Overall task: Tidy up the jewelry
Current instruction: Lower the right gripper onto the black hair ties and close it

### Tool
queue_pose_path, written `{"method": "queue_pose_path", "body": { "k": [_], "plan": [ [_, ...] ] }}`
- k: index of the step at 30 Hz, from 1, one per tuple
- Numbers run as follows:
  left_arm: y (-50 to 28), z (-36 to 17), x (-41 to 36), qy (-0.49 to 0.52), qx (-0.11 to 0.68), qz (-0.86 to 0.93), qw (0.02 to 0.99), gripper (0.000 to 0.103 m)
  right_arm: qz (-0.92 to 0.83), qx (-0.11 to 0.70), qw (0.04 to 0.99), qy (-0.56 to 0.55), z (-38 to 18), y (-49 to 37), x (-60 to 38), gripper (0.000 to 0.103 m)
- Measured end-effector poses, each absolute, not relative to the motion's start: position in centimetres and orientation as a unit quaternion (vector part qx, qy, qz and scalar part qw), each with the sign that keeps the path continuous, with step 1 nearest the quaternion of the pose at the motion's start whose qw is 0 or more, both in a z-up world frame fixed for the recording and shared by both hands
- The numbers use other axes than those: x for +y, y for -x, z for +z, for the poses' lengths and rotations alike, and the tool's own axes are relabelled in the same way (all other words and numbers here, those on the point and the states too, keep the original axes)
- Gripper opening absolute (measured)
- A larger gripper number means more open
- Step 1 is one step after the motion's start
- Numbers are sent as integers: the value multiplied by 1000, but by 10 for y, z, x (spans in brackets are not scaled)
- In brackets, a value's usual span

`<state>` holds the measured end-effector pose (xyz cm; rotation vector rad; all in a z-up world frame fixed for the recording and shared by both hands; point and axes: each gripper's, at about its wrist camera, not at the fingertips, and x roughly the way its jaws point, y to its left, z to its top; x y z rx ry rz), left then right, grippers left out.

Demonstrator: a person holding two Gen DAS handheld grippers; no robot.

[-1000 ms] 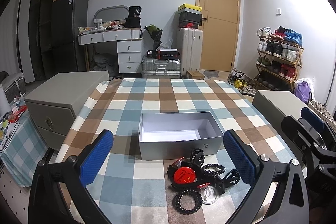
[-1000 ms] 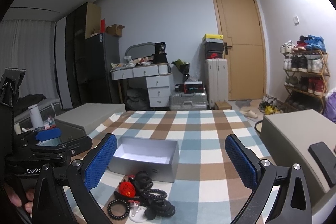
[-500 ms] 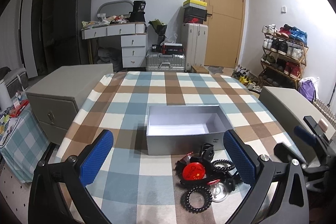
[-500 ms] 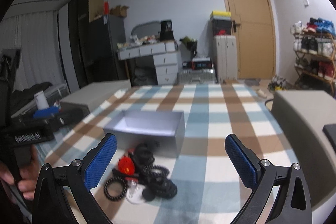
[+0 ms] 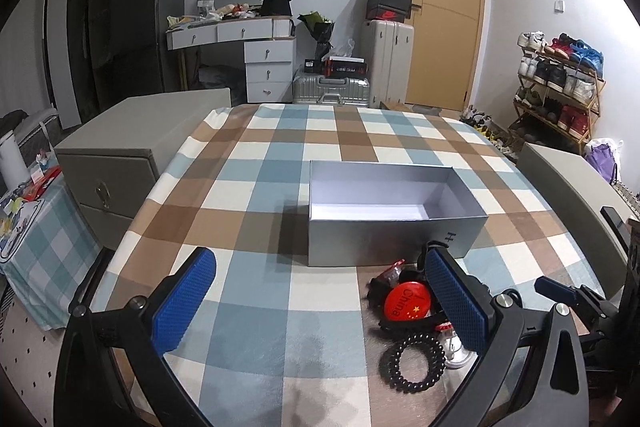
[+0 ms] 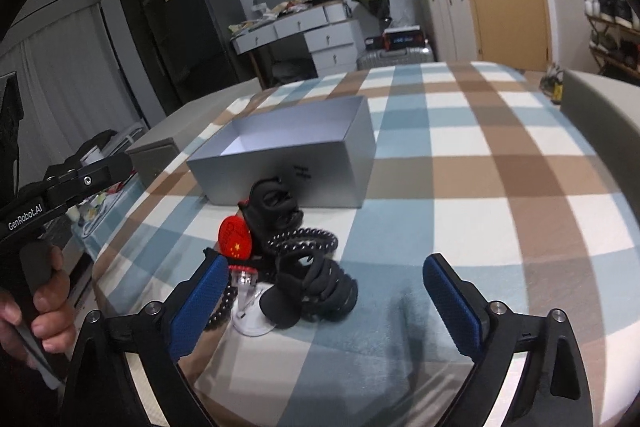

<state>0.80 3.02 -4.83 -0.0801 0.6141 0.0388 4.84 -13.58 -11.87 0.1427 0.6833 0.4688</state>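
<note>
Two tools are seen over a checked tabletop (image 5: 256, 195), both with jaws spread wide and nothing held between them. The left tool (image 5: 320, 301) occupies the lower part of its own view, its blue pads framing bare cloth at lower centre. The right tool (image 6: 324, 305) is seen low in its own view, the jaws set just above the near end of the jewelry pile.

A grey open box (image 5: 394, 225) is placed at centre right of the left view, its white interior showing no contents. In the right view the same box (image 6: 288, 163) is found at centre left, just behind the pile.

The pile is gathered just in front of the box, at lower right of the left view and lower centre of the right view. The following are noted in it:
- a red round badge (image 5: 406, 303) with yellow stars and lettering, partly hidden by the left tool's right finger;
- a black coiled hair tie (image 5: 413, 361), lying flat at the pile's near edge;
- a second coiled tie (image 6: 304, 241), seen in the right view on top of the heap;
- a black claw clip (image 6: 274, 207) nearest the box, and a larger black clip (image 6: 316, 289) nearest the right tool;
- a clear round piece (image 6: 252, 317) with a red-topped part, identity not determinable.

The left handle is seen gripped by a hand (image 6: 48, 303) at the left edge of the right view.
</note>
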Motion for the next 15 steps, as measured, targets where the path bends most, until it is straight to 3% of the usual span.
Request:
{"method": "queue_pose_path", "body": {
  "k": [5, 8, 15],
  "plan": [
    [-8, -50, 33, 39, 304, 21, 952, 102, 233, 343, 907, -72, -123, -50, -134, 78],
    [-11, -52, 34, 39, 308, 23, 950, 102, 240, 353, 902, -69, -127, -51, -130, 44],
    [-18, -57, 35, 46, 326, 12, 944, 102, 241, 339, 907, -66, -127, -46, -133, 43]
  ]
}}
